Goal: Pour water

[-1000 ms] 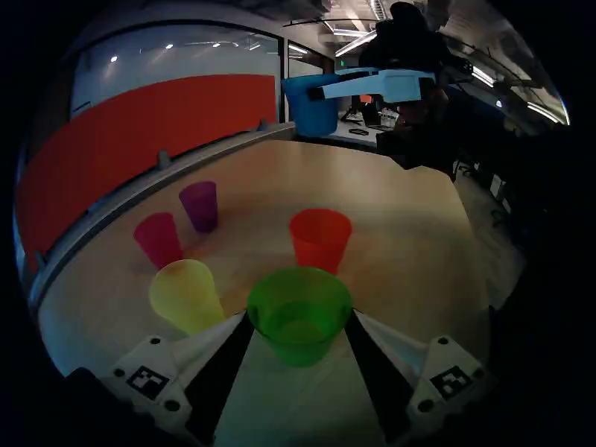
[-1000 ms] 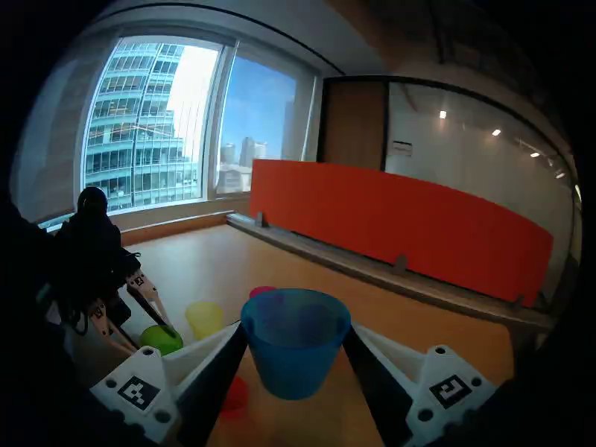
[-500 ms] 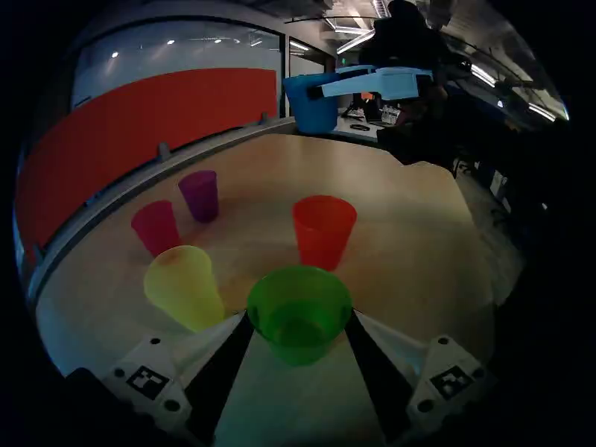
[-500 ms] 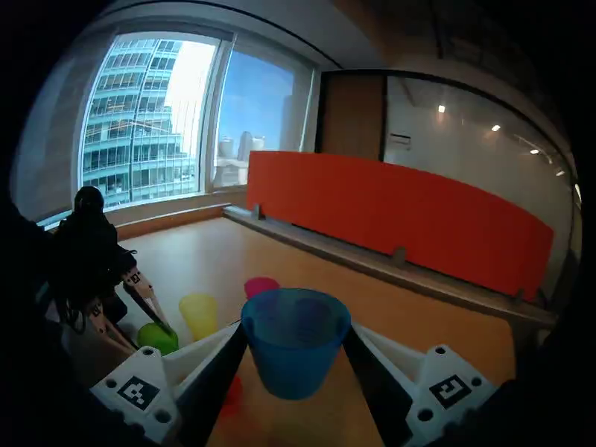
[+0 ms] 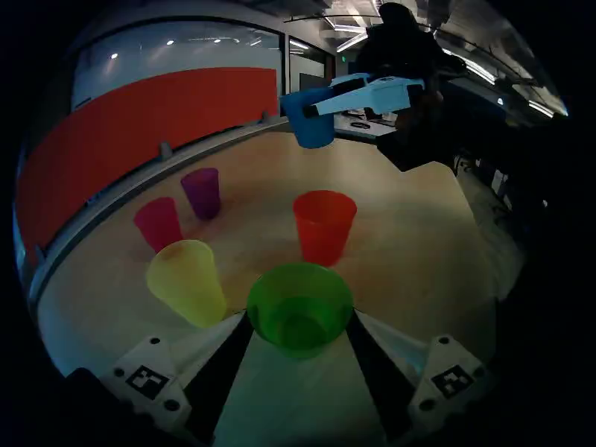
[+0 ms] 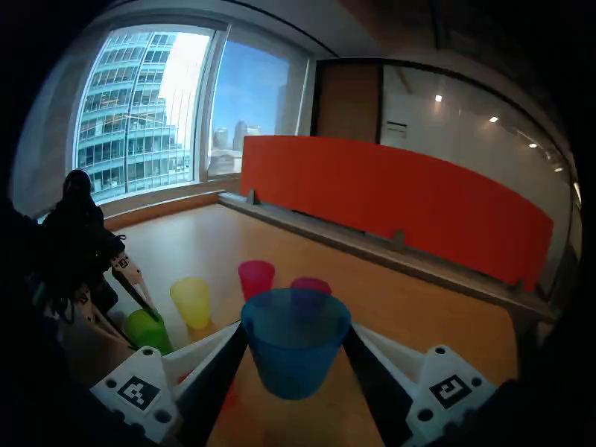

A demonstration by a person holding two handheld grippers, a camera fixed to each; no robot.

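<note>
Left gripper (image 5: pixel 298 319): fingers pressed on both sides of green cup (image 5: pixel 299 309), cup upright between the tips, rim facing the camera. Contents of the green cup too dim to tell. Level pose, low over pale wooden table (image 5: pixel 425 223).

Ahead of the fingers, just past the green cup: red cup (image 5: pixel 323 223), upright, standing apart. Off the left finger: yellow cup (image 5: pixel 186 281), close beside the tip, touching or not cannot tell. Farther out on that side: pink cup (image 5: pixel 158 222), then purple cup (image 5: pixel 202 192), near each other but apart. Long orange panel (image 5: pixel 134 127) along the far edge of the table.

Higher up, beyond the red cup, in the left gripper view: the other tool held well above the table, sloping down toward the cups, carrying a blue cup that looks slightly tipped. Dark shape of a person behind it, hand lost in shadow.

Right gripper (image 6: pixel 296 329): closed around blue cup (image 6: pixel 295 350), both fingers tight against its sides. Inside of the cup not clear enough to judge. Raised pose, looking down over the table. Below and beyond its tips: purple, pink and yellow cups in a loose row. Off its left finger, lower down: left tool with the green cup, dark sleeve (image 6: pixel 74 246) behind it. Bright window (image 6: pixel 141 119) beyond.
</note>
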